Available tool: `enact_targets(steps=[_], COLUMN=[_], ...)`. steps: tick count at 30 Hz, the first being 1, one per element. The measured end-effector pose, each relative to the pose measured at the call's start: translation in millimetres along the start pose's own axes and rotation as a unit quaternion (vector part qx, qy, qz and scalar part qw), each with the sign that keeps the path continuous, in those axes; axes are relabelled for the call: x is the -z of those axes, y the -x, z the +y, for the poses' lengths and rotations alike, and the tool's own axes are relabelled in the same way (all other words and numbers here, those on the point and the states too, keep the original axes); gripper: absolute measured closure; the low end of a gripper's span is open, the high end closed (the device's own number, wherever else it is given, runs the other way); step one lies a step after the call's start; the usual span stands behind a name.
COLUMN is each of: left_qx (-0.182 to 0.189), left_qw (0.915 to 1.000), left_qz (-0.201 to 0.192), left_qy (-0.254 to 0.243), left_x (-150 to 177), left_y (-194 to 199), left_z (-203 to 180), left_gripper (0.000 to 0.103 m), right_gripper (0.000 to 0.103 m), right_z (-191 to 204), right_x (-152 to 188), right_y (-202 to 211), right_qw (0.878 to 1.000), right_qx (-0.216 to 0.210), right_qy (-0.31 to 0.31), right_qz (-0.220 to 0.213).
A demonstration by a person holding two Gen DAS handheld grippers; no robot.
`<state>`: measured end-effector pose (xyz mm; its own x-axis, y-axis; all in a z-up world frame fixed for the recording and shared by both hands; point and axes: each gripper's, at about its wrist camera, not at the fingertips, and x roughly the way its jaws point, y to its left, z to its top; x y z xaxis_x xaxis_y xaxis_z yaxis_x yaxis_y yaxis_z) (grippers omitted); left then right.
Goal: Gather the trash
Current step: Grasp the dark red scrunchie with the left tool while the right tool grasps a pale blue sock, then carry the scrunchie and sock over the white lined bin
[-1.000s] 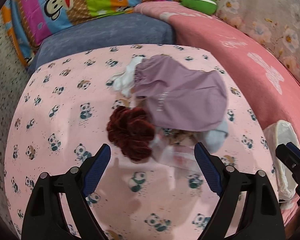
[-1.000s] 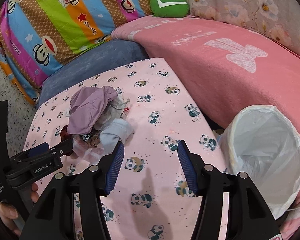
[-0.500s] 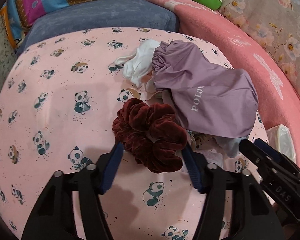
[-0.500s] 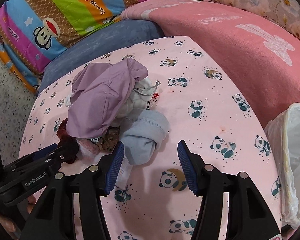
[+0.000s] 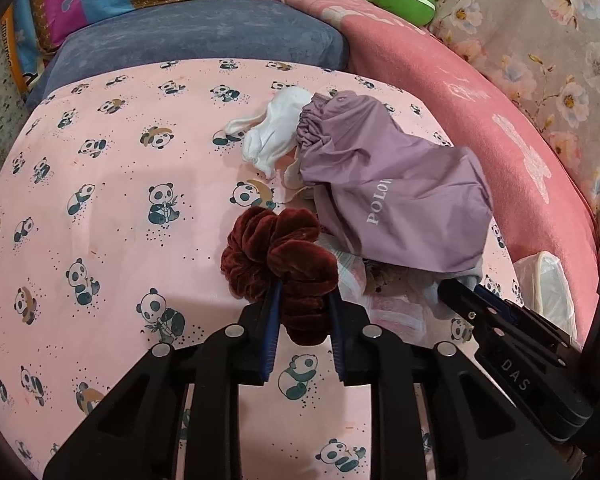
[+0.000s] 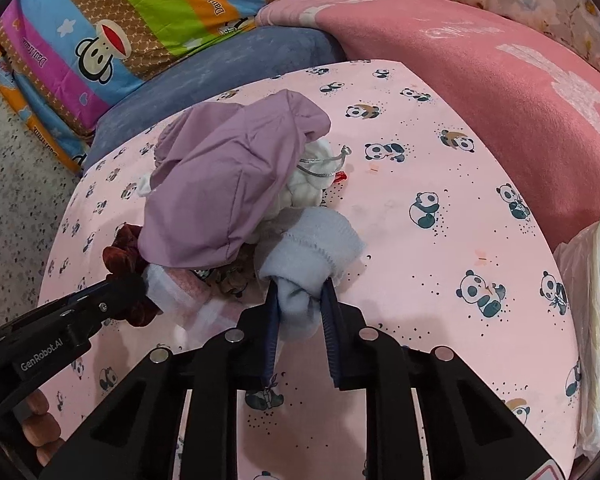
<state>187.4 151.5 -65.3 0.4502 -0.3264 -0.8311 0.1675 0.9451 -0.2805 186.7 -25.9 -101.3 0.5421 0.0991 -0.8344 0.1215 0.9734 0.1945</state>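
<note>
Pink cloth printed with pandas [image 5: 112,208] covers the round surface that carries everything, and wide bare stretches of it lie open to the left of the pile and toward the near rim. Behind it sit a blue-grey cushion [image 5: 204,36] and a pink blanket [image 6: 500,92], which hugs the far right edge. At the right rim, just off the cloth, stands a bin lined with a white plastic bag [image 6: 596,280]; only its near wall shows, so its contents cannot be told.

A mauve drawstring bag [image 5: 392,200] is the biggest piece in the heap, its long axis running from the gathered mouth at the far left to the closed end at the near right. White cloth [image 5: 276,136] pokes out by the mouth.

The left gripper [image 5: 304,308] has its jaws closing on a dark red velvet scrunchie [image 5: 276,256] at the heap's near-left edge, with the pads pressed into its near fold. The right gripper [image 6: 300,300] is likewise closing, pinching the bunched near end of a pale blue sock [image 6: 312,252], whose cuff points away toward the pile.
</note>
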Motion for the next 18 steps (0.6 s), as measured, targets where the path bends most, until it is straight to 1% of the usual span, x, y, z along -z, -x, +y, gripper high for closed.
enact_targets(steps=[2, 9, 18], left_qx=[0.0, -0.002, 0.017], left_qw=[1.0, 0.9992, 0.9946], left_qz=[-0.005, -0.026, -0.055], left_qy=[-0.002, -0.032, -0.086], left_x=[-1, -2, 2], left_y=[6, 32, 62], left_z=[-5, -34, -95], left_gripper=[0.086, 0.087, 0.088], right_gripper=[0.083, 0.083, 0.083], right_z=[0, -8, -31], right_x=[0, 0, 3], right_y=[10, 58, 120], right_qw=[1.0, 0.999, 0.994], right_qx=[-0.003, -0.009, -0.011], right_qy=[-0.001, -0.011, -0.029], right_qz=[-0.01, -0.052, -0.102])
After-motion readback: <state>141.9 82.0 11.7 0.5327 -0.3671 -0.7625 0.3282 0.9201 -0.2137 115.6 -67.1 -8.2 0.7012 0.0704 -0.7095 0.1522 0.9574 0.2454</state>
